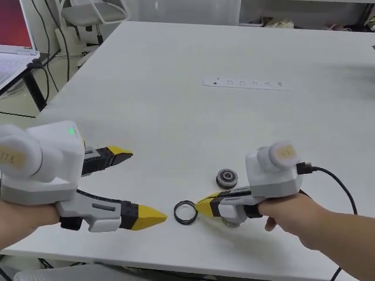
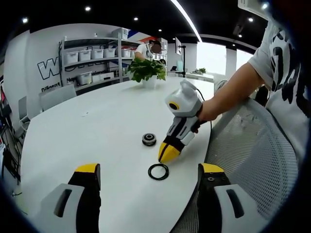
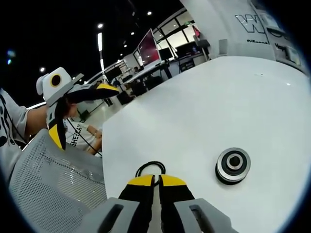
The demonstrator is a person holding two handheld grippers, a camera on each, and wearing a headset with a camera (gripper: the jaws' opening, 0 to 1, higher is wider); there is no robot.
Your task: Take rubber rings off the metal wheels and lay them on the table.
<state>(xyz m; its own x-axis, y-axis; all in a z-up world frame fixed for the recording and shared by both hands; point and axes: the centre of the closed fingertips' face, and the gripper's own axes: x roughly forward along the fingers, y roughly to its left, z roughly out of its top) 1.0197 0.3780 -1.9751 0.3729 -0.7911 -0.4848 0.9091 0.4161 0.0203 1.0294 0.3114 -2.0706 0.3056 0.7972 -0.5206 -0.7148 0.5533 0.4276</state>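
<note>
A loose black rubber ring (image 1: 184,212) lies flat on the white table (image 1: 176,105) near its front edge. Just right of it are the yellow tips of my right gripper (image 1: 205,205), shut with nothing between them; from its own view (image 3: 155,180) the ring (image 3: 150,167) lies right past the tips. A metal wheel (image 1: 227,178) with a black ring around it rests flat a little farther back, also seen as the wheel (image 3: 233,165) and the wheel (image 2: 149,139). My left gripper (image 1: 136,184) hovers open to the left, its own view (image 2: 148,169) facing the ring (image 2: 158,171).
A white power strip (image 1: 247,83) lies farther back on the table. A greyish round part (image 1: 233,221) is half hidden under the right gripper. A cable (image 1: 340,181) trails from the right gripper. A mesh chair (image 2: 252,145) stands at the table's front edge.
</note>
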